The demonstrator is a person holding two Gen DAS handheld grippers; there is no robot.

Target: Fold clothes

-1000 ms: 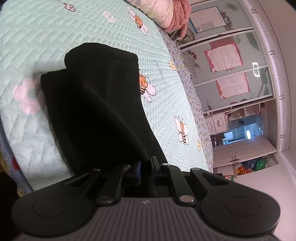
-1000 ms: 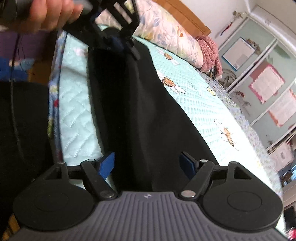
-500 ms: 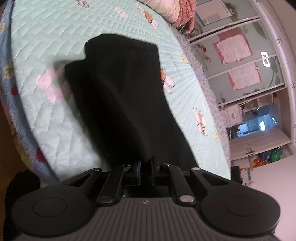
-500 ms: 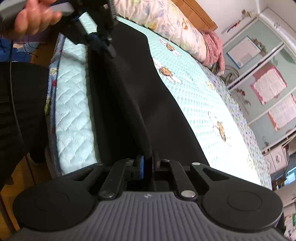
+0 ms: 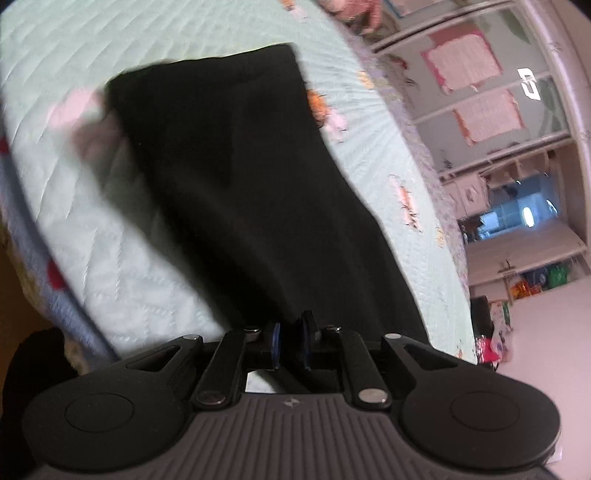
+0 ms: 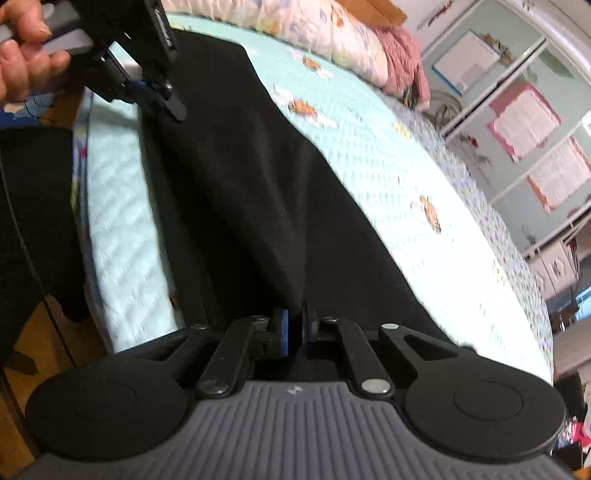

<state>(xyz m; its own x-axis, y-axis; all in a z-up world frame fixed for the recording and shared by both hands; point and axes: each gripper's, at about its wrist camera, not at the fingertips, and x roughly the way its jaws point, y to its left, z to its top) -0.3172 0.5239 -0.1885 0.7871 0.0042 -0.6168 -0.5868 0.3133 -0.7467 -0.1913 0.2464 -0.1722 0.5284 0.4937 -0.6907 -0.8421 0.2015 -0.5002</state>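
Note:
A black garment (image 5: 236,177) lies stretched over the pale green quilted bed (image 5: 74,44). In the left wrist view its near edge runs between the blue pads of my left gripper (image 5: 290,338), which is shut on the cloth. In the right wrist view the same black garment (image 6: 258,192) reaches from the far end to my right gripper (image 6: 294,328), shut on its near edge. The left gripper (image 6: 155,92) shows at the upper left of that view, held by a hand (image 6: 22,51) and pinching the garment's far edge.
A floral pillow (image 6: 314,33) and a pink knitted cloth (image 6: 402,59) lie at the head of the bed. Glass cabinet doors with pink papers (image 5: 469,62) stand beyond the bed. The bed's blue-trimmed edge (image 6: 79,155) and wooden floor (image 6: 48,332) are at the left.
The right gripper's jaws went from wide open to shut on the garment's near edge. Both grippers moved, and the garment now lies more stretched between them.

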